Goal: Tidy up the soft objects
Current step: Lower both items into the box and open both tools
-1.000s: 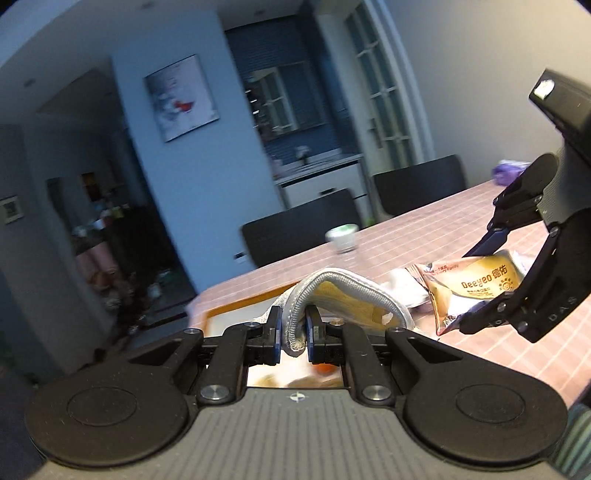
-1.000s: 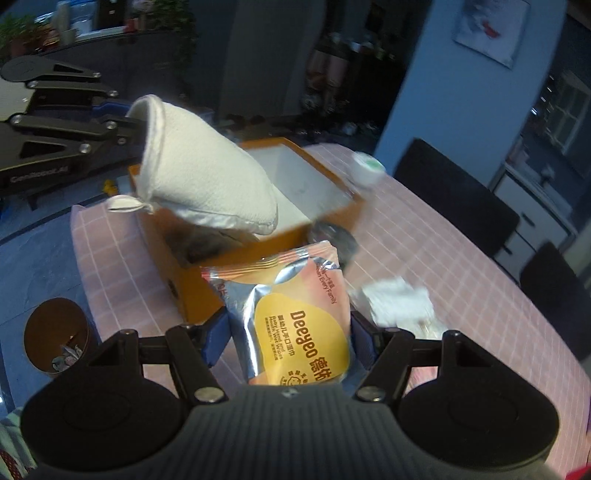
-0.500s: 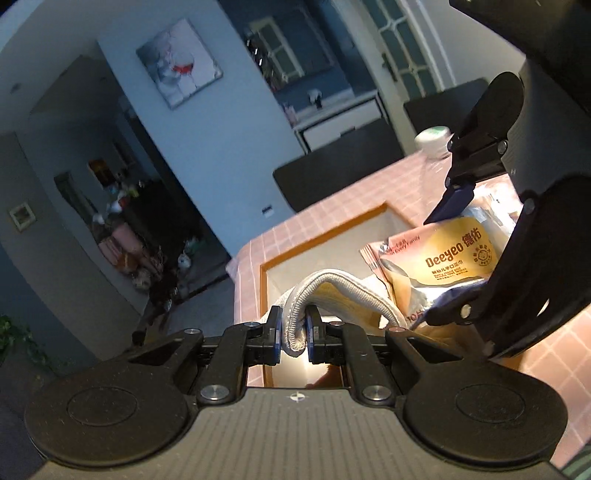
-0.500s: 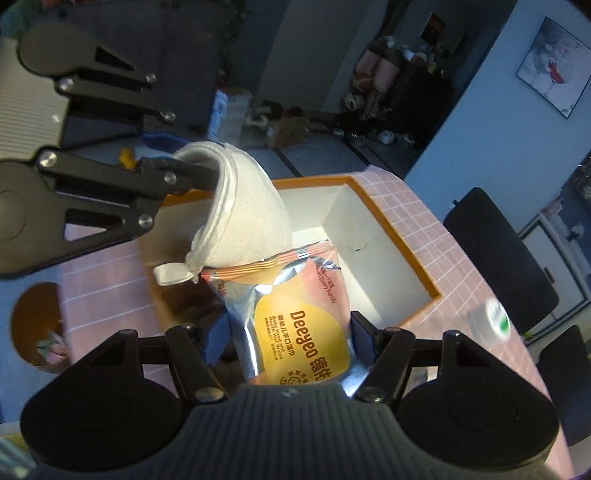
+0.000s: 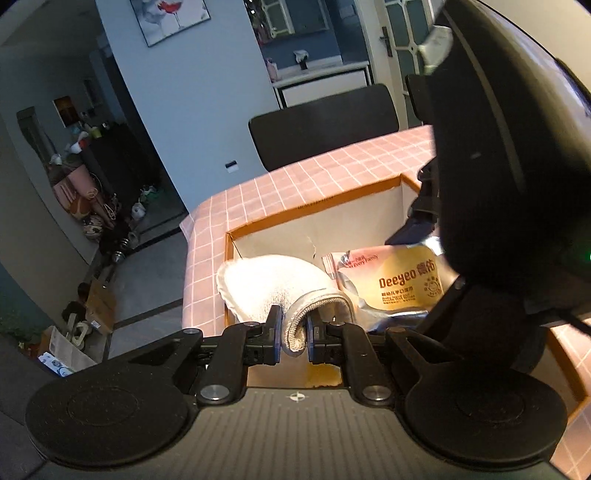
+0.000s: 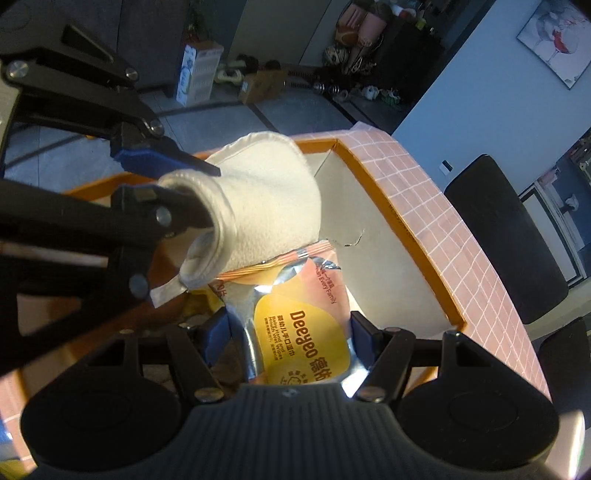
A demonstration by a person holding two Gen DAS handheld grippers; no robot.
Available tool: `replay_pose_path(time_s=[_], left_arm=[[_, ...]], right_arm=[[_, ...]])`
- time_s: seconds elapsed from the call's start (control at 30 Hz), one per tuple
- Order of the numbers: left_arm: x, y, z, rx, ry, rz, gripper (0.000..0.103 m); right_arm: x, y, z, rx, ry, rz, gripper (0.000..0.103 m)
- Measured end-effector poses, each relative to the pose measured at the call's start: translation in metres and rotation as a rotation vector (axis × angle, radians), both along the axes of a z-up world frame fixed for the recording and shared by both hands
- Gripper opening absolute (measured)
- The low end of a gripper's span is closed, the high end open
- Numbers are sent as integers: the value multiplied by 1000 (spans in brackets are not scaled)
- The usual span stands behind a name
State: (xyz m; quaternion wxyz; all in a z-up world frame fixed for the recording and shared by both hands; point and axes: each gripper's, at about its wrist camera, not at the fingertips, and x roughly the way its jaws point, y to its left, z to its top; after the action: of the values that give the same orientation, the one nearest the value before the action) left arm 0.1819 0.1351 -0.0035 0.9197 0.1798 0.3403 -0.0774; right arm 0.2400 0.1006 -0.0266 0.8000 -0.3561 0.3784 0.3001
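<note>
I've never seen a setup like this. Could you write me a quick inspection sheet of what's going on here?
Surface: table with pink checked cloth.
Job's things: white cloth and Deeyeo wipes pack, both over the open orange box.
Clutter: nothing seen on the table.
Grippers: left hand-held gripper pinches the cloth; right hand-held gripper grips the pack.
Cables: nothing seen.
Surroundings: black chairs, wall picture, items on the floor.

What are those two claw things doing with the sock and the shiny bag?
A person is tidying soft things into an orange box. The left gripper is shut on a white cloth mitt, and the right gripper is shut on a wet wipes pack. Both things hang over the open box, not let go yet.
</note>
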Motion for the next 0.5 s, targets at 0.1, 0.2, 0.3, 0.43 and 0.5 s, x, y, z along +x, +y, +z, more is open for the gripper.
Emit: replay_pose_path(time_s=[0.1,0.2,0.3,0.43,0.5], left_arm=[[8,3,-9,5,14,-3,15],[9,6,-16,8,37,-5,16],[14,7,-18,28,50,1,20],[14,10,-20,35,63,11,26],[15,11,-20,46,62,14,30]], right_arm=[[11,5,-7,-15,6,-15,67],[20,11,-12,-18,25,-38,67],[26,13,-19,-30,46,-43,68],[32,20,-27,-55,61,-41,68],[33,20,-29,-56,65,-36,68]])
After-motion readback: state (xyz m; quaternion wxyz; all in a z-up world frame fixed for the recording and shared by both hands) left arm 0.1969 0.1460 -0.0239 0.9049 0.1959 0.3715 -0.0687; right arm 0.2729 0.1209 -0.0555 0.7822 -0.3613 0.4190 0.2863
